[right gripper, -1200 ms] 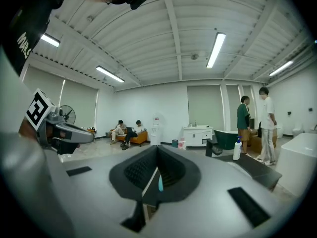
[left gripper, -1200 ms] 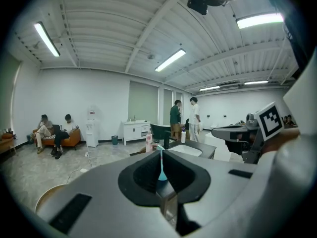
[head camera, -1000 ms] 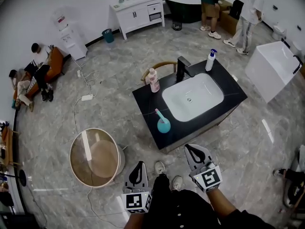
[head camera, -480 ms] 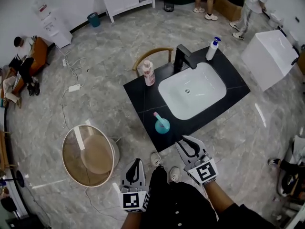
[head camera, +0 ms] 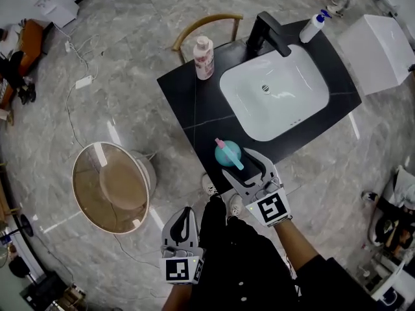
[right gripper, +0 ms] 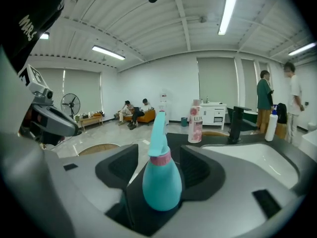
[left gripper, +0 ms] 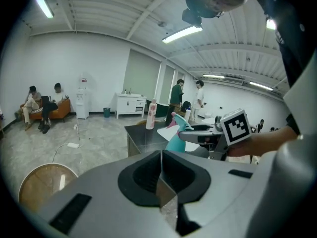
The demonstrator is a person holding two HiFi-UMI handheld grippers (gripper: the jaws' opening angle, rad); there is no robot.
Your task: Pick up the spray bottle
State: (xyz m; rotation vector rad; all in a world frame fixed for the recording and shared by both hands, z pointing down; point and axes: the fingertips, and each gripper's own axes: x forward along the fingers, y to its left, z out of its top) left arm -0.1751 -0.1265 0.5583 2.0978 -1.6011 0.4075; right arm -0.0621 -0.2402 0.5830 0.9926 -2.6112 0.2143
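Over on the left, the left tongs (head camera: 187,214) hang low, clear of the worktop (head camera: 194,115). Their jaws are pressed together with nothing in them. They look parked out of the way, since this pick-up needs only one tool.

Moving across, the teal spray bottle (head camera: 228,153) stands upright at the near edge of the black worktop. It sits just beside the white basin (head camera: 279,89) and well apart from the pink bottle (head camera: 203,57) at the far corner.

Now the right tongs (head camera: 237,162): they are lined up on that bottle, jaws opening wide. There is one jaw on each side of its round belly, and the pads are not pressing yet. That wide spread suits the fat body. Closing on it looks like the next call.
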